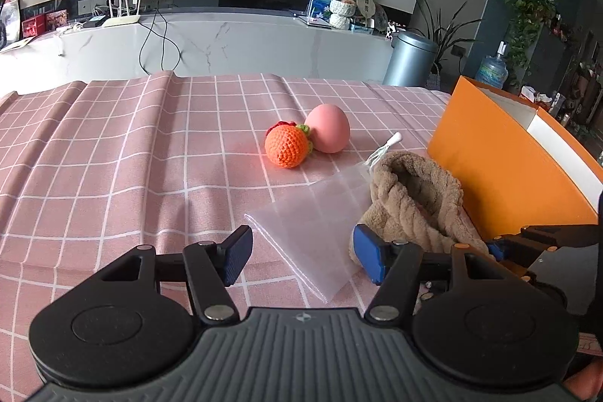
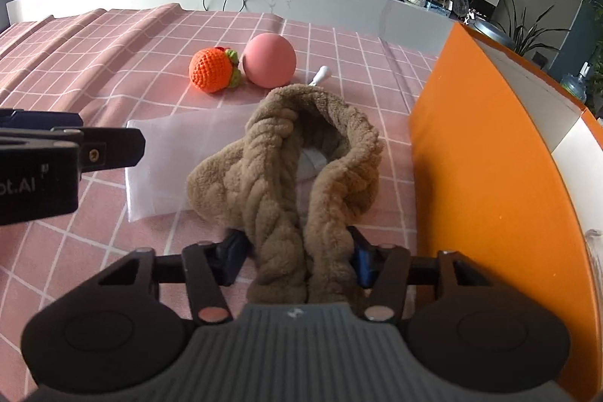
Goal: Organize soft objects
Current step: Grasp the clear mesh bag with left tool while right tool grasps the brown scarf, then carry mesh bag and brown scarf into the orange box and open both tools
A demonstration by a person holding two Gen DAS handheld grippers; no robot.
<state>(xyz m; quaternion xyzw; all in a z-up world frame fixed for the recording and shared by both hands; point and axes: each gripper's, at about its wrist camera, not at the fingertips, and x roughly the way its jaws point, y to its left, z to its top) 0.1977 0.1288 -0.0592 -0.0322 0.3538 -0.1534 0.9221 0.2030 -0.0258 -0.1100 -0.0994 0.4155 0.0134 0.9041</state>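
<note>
My right tool (image 2: pixel 299 257) pinches the brown plush headband (image 2: pixel 290 168), which lies on the desk (image 2: pixel 94 63) beside the orange box (image 2: pixel 490 176). My left tool (image 1: pixel 301 253) hovers low, fingers spread, over the mesh pouch (image 1: pixel 312 213); its side reads "ot.AI".

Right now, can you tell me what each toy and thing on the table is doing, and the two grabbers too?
Left gripper: open, empty, over the mesh bag's corner.
Right gripper: shut on the brown fuzzy cloth.
Brown fuzzy cloth: crumpled, near end pinched, partly over the mesh bag.
Mesh bag: lying flat, looks empty.
Orange crochet ball: resting, touching the pink egg.
Pink egg: resting on the tablecloth.
Orange box: open on top, contents hidden.
</note>
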